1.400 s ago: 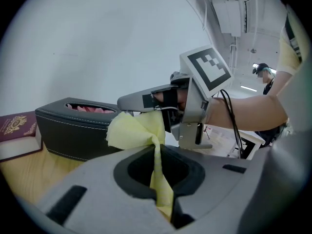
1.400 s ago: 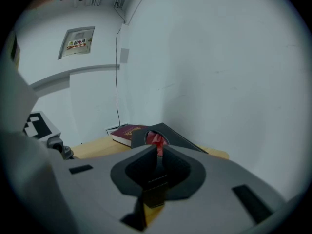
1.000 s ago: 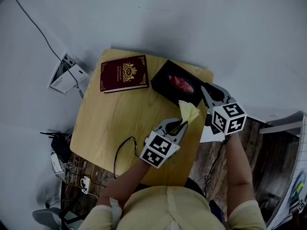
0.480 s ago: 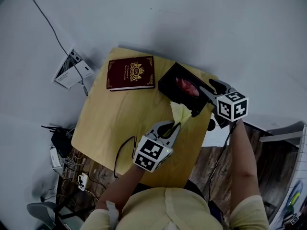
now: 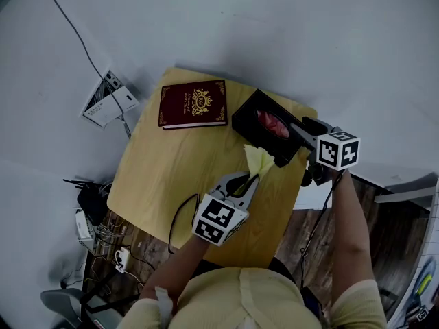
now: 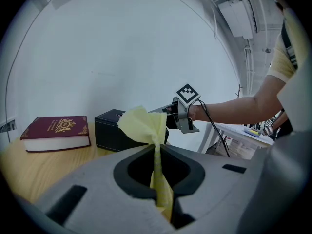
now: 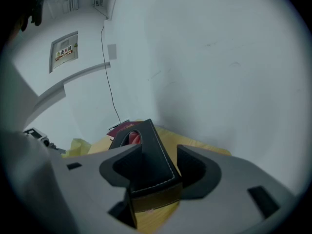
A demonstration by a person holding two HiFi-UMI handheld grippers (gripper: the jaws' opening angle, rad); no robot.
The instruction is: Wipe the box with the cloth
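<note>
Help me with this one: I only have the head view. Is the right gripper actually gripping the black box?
Observer: Not that I can see. In the right gripper view the end of the box stands between the jaws of the right gripper. They have just been opening and now stand wide around it.
Operator: And the left one, is the cloth really clamped?
Observer: Yes. The left gripper view shows the left gripper shut on the cloth, with a strip of it running down between the jaws.
Operator: Anything about the box I can't see from above?
Observer: Its near end has pale stitching along the edge and a brown band at the bottom.
</note>
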